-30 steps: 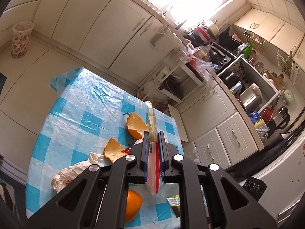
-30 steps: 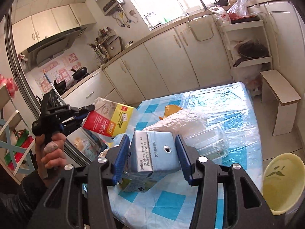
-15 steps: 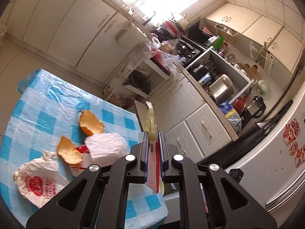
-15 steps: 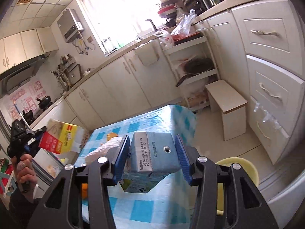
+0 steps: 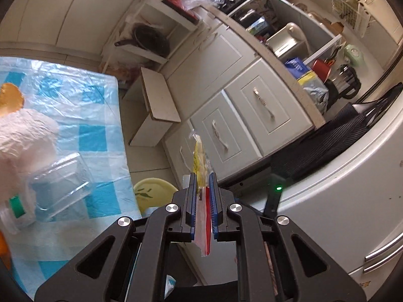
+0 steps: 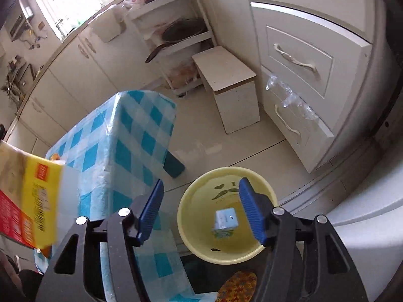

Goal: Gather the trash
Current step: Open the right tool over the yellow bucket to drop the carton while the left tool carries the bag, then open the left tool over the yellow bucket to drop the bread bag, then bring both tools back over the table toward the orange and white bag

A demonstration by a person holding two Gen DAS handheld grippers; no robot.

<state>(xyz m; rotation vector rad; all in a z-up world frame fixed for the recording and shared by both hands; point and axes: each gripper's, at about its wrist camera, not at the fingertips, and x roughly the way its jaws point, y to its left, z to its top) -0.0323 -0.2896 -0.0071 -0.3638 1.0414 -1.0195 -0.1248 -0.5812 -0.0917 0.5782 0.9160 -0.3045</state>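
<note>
As my right hand-held gripper (image 6: 201, 211) opens above the yellow bin (image 6: 191, 229), the carton (image 6: 225, 222) drops in | left hand-held gripper (image 5: 202, 201) pinches a snack bag (image 5: 200, 156), next.

Clear box (image 5: 59, 180) on checked tablecloth (image 5: 83, 115)

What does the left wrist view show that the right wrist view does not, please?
Only the left wrist view shows the clear plastic clamshell box on the table and the left gripper clamping the wrapper.

Only the right wrist view shows the small white-blue carton inside the bin, below the opening right gripper.

Both show the yellow round bin, the blue-checked tablecloth and the yellow-red snack wrapper.
</note>
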